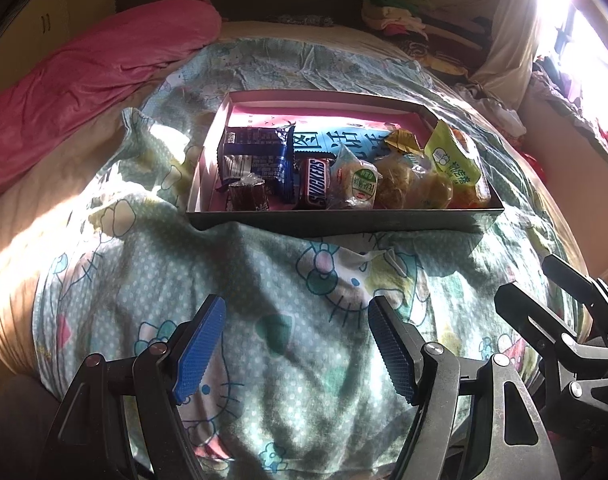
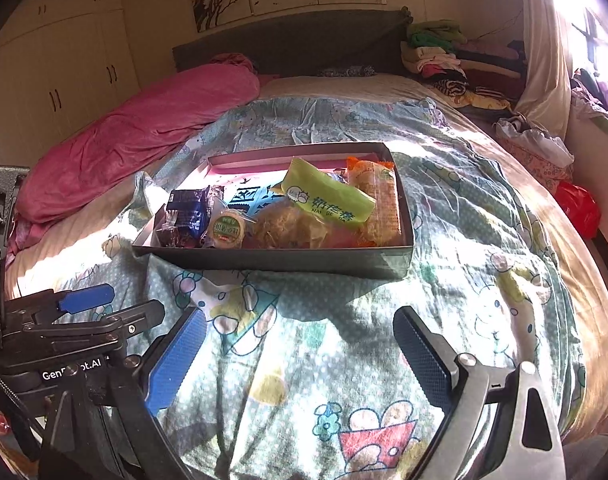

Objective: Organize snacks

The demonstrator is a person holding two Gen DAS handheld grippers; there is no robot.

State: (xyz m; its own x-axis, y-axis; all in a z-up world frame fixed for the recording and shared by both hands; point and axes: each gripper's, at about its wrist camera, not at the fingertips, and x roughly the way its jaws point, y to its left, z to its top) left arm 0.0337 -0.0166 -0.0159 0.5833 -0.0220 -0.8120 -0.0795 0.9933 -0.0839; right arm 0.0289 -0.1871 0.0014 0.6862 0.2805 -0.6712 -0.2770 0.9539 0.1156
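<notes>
Sunlit cartoon-print quilt (image 2: 464,216) across bed, snack-filled shallow box (image 2: 288,264) mid-quilt, bare fabric before its near edge, left gripper (image 1: 296,344) and right gripper (image 2: 300,356) both spread wide, holding nothing.

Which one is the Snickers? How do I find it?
Look on the bed for the box of snacks. The Snickers stands near the front wall, left of the middle, between blue packets and a clear-wrapped bun. It alone is brown with big white letters.
</notes>
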